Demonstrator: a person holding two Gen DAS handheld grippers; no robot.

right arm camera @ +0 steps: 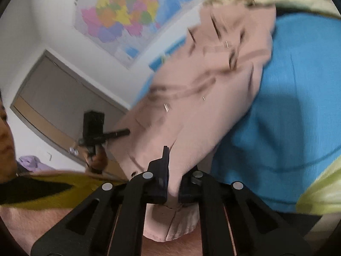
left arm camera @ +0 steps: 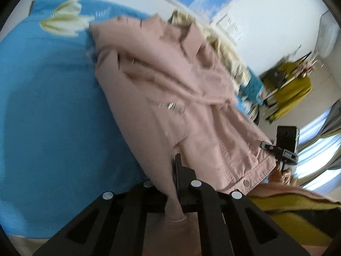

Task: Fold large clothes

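A pink jacket with snap buttons and a pale fleece collar hangs lifted over a blue bedspread. My left gripper is shut on the jacket's lower hem, with pink cloth pinched between its black fingers. My right gripper is shut on the opposite hem corner of the jacket. The right gripper also shows in the left wrist view, at the jacket's far corner. The left gripper shows in the right wrist view, at the jacket's left edge. The jacket is stretched between both grippers.
The blue bedspread has a white flower print. A mustard chair stands beyond the bed near a curtained window. A coloured wall map and a grey door are behind. The person's face is at the left.
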